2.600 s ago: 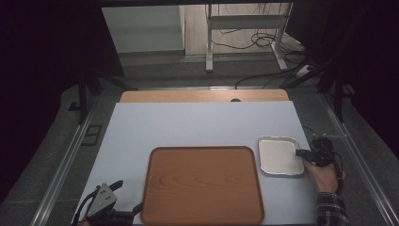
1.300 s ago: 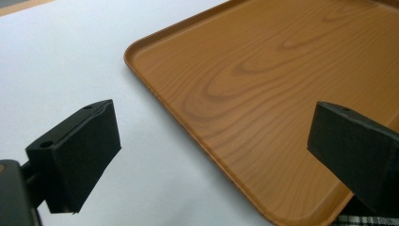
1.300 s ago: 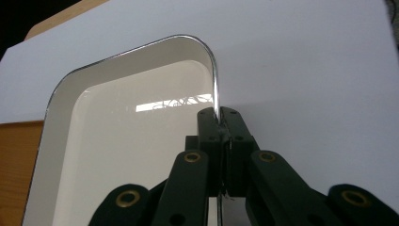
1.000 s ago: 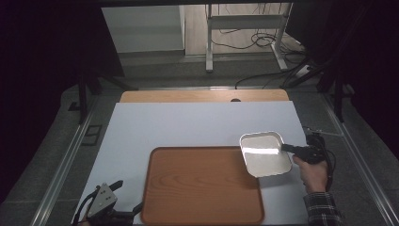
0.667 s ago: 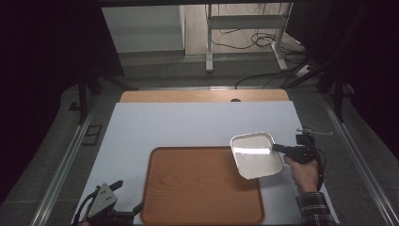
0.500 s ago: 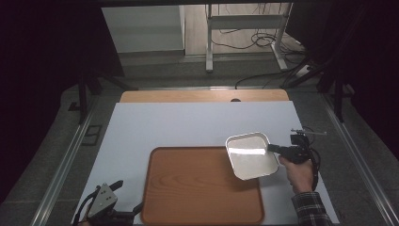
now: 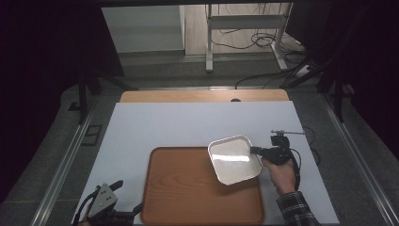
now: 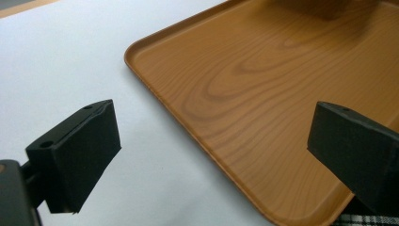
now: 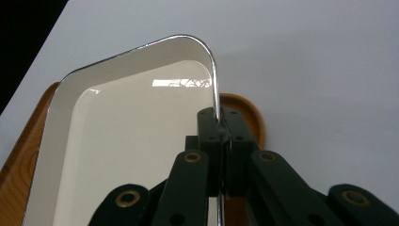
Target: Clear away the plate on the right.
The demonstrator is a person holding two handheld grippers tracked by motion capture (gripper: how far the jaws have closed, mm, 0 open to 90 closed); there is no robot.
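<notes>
A large white table surface (image 7: 155, 127) filled most of the high view, with dark floor and cables beyond it. On its near half lay a wooden tray (image 7: 188, 193), brown, rectangular, with rounded corners and a low raised lip. Above the tray's far right corner was a white dish (image 7: 234, 159), square with rounded corners and a thin shiny rim, held tilted and apparently clear of the wood, though whether any edge touched the tray could not be told.

The right gripper (image 7: 258, 150), held in a hand (image 7: 281, 175) with a plaid cuff, had its jaws pinched tight on the dish's rim at the right edge. In the right gripper view the rim (image 9: 215, 94) ran straight into the closed jaws.

The left gripper (image 7: 120, 200) sat at the tray's near left corner, its jaws spread wide with nothing between them, straddling the tray's lip in the left gripper view.

The dish looked rigid and light, with a glossy, likely slippery surface, possibly enamel or melamine. The thin rim seemed the only good place to grip; held at one edge, it would tend to sag or swivel.
</notes>
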